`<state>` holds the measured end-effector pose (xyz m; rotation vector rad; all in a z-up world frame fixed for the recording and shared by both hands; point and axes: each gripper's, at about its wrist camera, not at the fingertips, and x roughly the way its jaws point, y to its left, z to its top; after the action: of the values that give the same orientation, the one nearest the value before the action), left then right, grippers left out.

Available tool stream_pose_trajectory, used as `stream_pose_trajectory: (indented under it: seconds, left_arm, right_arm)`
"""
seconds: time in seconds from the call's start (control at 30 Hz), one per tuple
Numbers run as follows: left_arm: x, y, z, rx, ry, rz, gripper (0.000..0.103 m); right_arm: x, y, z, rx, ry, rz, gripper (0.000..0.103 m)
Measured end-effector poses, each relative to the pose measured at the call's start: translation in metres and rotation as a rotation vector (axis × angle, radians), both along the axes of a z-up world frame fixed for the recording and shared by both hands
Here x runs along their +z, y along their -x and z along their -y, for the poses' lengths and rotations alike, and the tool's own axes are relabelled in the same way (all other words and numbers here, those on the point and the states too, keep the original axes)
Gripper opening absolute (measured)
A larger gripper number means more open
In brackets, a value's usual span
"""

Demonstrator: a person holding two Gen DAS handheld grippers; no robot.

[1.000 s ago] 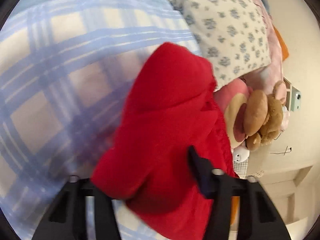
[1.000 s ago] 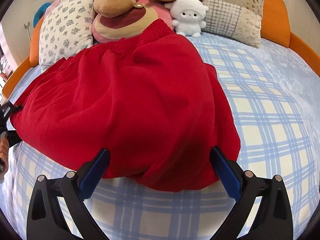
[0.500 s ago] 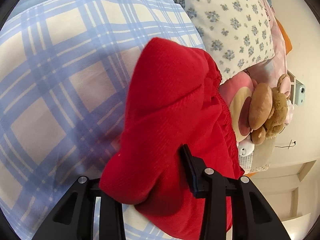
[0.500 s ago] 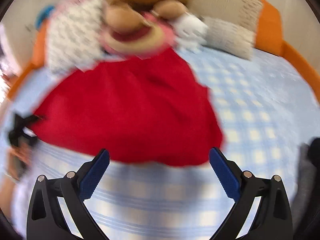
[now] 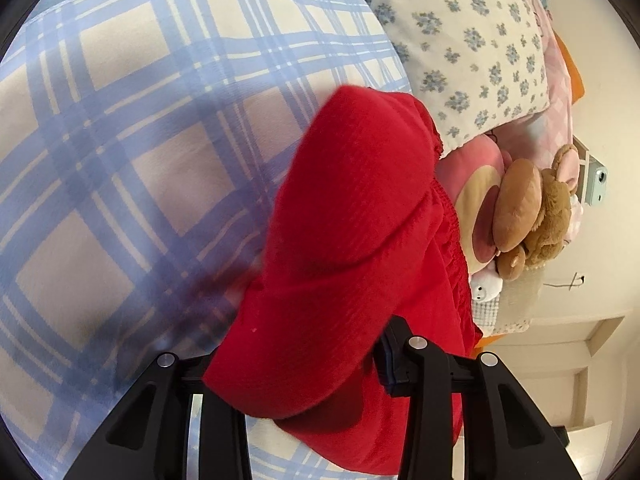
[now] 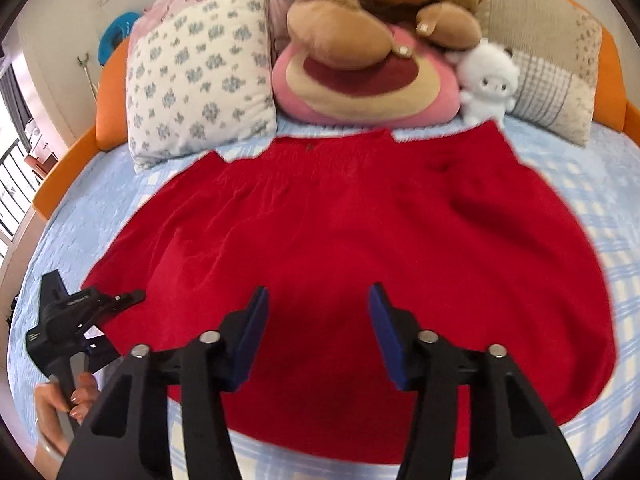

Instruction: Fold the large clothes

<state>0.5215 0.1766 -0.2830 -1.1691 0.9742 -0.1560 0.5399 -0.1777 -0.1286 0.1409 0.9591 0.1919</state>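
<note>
A red skirt [image 6: 360,240] lies spread on the blue-checked bed cover [image 6: 600,220], its elastic waistband toward the pillows. My left gripper [image 5: 308,344] is shut on a lifted bunch of the skirt [image 5: 352,200] at its left edge, and the cloth hides one finger. In the right wrist view that left gripper [image 6: 128,298] pinches the skirt's left corner, with a person's hand [image 6: 60,404] on its handle. My right gripper [image 6: 318,292] hovers over the skirt's near middle. Its jaws are closing, the blue pads are still apart, and no cloth is pinched between them.
A floral pillow [image 6: 200,80], a pink bear plush [image 6: 360,80], a small white plush [image 6: 488,84] and a patchwork pillow [image 6: 552,80] line the head of the bed. An orange bed frame [image 6: 68,164] curves around the mattress. Checked cover [image 5: 120,160] lies left of the skirt.
My right gripper has swung from the skirt's near right hem to over its middle, and its jaws have narrowed from wide apart. My left gripper has kept its hold on the red cloth.
</note>
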Motion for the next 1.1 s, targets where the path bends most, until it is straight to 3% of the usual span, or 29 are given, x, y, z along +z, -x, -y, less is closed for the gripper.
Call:
stream_pose_trajectory:
  seconds: [0.17, 0.4, 0.43, 0.47, 0.57, 0.67, 0.8, 0.87, 1.1]
  left_arm:
    - [0.0, 0.0, 0.001, -0.009, -0.015, 0.005, 0.041]
    - [0.014, -0.013, 0.01, -0.033, -0.095, -0.098, 0.037]
    - [0.018, -0.015, 0.011, -0.04, -0.109, -0.116, 0.035]
    - [0.023, -0.017, 0.012, -0.047, -0.123, -0.13, 0.027]
    - [0.057, -0.025, 0.021, -0.073, -0.221, -0.144, 0.019]
    - [0.102, -0.031, 0.042, -0.107, -0.328, -0.107, 0.016]
    - [0.179, -0.046, 0.102, -0.233, -0.52, -0.006, 0.015]
    - [0.209, -0.049, 0.134, -0.28, -0.561, 0.032, 0.014]
    - [0.261, -0.041, 0.258, -0.427, -0.739, 0.1, 0.014]
  right_arm:
    - [-0.037, 0.011, -0.014, -0.005, 0.066, -0.032, 0.044]
    - [-0.054, 0.036, -0.029, -0.027, 0.174, 0.118, 0.044]
    - [-0.054, 0.037, -0.028, -0.028, 0.178, 0.124, 0.044]
    - [-0.054, 0.037, -0.027, -0.029, 0.173, 0.127, 0.044]
    - [-0.055, 0.043, -0.03, -0.037, 0.203, 0.169, 0.043]
    - [-0.052, 0.046, -0.033, -0.049, 0.241, 0.19, 0.044]
    - [-0.038, 0.059, -0.038, -0.087, 0.287, 0.214, 0.048]
    - [-0.035, 0.07, -0.043, -0.072, 0.353, 0.242, 0.049]
    - [-0.035, 0.092, -0.044, -0.04, 0.486, 0.282, 0.05]
